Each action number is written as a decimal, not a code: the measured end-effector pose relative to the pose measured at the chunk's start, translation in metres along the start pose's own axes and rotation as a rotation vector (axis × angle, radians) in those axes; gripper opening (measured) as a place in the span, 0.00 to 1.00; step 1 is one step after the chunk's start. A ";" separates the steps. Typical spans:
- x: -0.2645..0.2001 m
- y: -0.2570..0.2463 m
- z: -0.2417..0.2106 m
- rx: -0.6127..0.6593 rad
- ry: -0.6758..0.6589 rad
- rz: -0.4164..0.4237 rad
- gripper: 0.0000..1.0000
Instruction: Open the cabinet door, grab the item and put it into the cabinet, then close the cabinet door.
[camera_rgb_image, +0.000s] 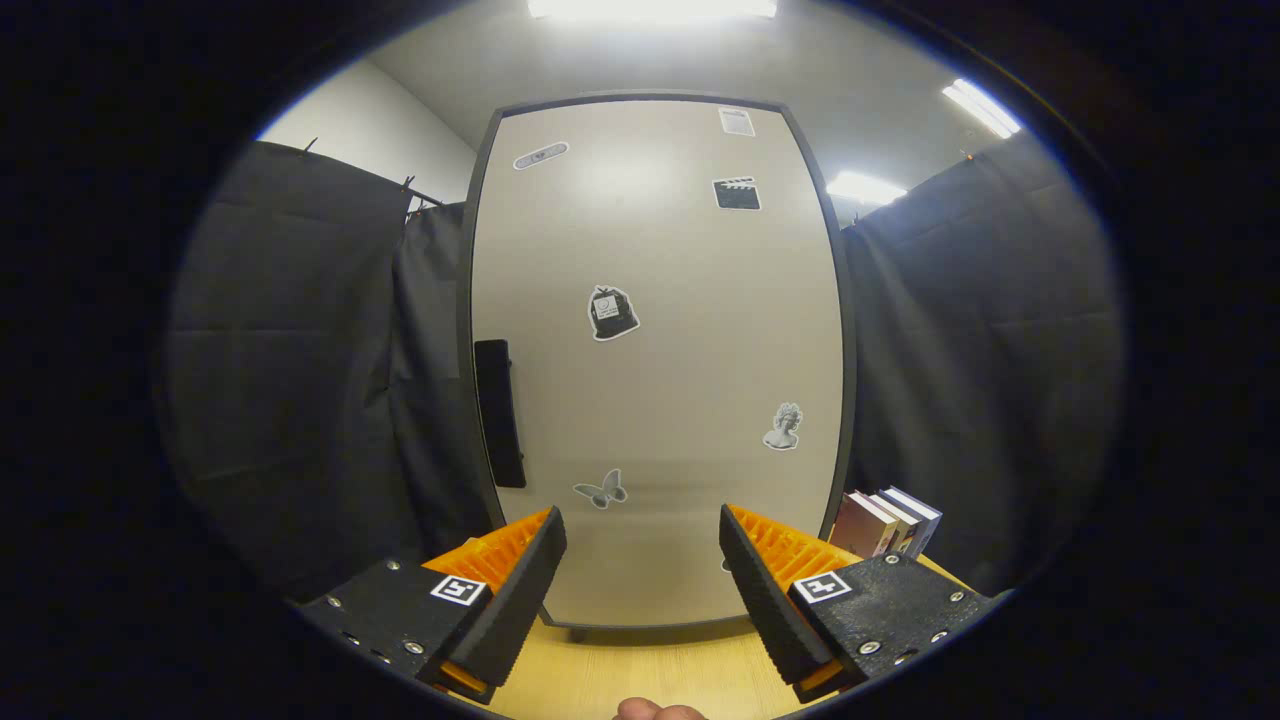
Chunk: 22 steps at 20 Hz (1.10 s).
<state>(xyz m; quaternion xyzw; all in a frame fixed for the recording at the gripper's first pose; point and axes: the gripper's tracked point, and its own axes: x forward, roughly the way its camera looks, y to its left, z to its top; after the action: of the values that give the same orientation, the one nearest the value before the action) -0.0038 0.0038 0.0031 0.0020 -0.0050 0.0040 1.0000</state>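
A tall pale cabinet (655, 360) stands upright just ahead of me, its door shut and dotted with several stickers. A dark vertical handle (499, 412) runs along the door's left edge, a little above and beyond my left finger. My gripper (642, 540) is open, with nothing between its fingers, both pointing at the lower part of the door. A small stack of upright books (885, 522) stands on the table right of the cabinet, just beyond my right finger.
The cabinet rests on a light wooden table (640, 670). Black cloth walls (290, 380) hang close on both sides of the cabinet. A bit of a person's hand (655, 711) shows below the fingers.
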 end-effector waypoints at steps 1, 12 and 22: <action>0.000 0.000 0.001 0.003 -0.002 0.000 0.96; -0.001 0.003 0.004 0.010 -0.006 0.002 0.95; 0.009 0.006 0.001 0.009 0.015 -0.008 0.95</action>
<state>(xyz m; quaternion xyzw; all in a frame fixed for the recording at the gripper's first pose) 0.0052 0.0097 0.0044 0.0063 0.0023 0.0000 1.0000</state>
